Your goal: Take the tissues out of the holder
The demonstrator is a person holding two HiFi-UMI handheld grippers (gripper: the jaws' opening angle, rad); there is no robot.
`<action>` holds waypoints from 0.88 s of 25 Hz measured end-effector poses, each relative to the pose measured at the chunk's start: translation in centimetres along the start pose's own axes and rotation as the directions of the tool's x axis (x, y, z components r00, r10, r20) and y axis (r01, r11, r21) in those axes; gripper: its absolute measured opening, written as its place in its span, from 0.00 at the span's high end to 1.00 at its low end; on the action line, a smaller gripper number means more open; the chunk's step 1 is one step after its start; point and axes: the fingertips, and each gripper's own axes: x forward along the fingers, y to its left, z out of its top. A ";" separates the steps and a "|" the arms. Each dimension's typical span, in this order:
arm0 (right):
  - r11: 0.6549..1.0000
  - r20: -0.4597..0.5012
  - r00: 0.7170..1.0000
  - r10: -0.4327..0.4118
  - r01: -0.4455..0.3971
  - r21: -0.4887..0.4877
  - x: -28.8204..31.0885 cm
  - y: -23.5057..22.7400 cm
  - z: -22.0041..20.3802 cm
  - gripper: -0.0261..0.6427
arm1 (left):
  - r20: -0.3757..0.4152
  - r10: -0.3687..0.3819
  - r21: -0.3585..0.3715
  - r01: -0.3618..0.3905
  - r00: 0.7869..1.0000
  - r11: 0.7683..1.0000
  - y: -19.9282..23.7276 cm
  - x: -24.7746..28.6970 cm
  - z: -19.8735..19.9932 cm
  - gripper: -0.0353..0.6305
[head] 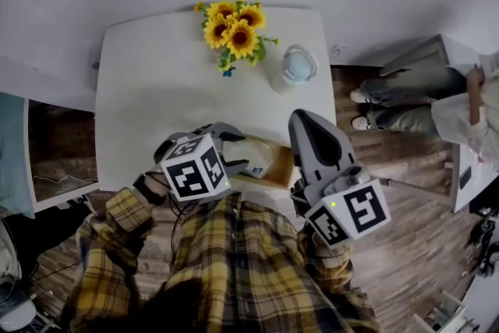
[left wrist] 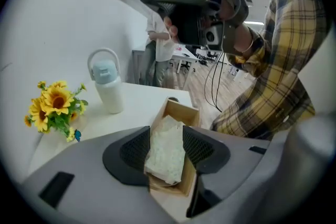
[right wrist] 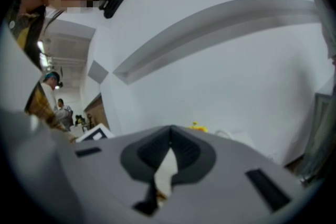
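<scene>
White tissues (left wrist: 167,150) bunched in wooden holder (left wrist: 182,109)

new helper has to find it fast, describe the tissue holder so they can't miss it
On the white table, look at the near edge, right in front of the person. The holder is an open wooden box with white tissues inside, unlike the sunflowers and white bottle at the far edge.
</scene>
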 end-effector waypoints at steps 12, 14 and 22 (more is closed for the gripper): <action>0.995 -0.013 1.000 -0.019 0.021 0.097 -1.1 -0.5 -2.1 0.94 | -0.252 -0.119 0.111 0.151 0.960 0.982 -2.7 5.9 -6.2 0.66; 0.993 -0.013 1.000 -0.017 0.018 0.116 -1.4 -0.6 -2.5 0.94 | -0.268 -0.112 0.122 0.149 0.957 0.981 -2.7 6.6 -6.4 0.66; 0.987 -0.021 0.999 -0.033 0.036 0.156 -2.3 -0.8 -3.9 0.94 | -0.403 -0.139 0.089 0.190 0.904 0.978 -2.6 7.8 -7.2 0.66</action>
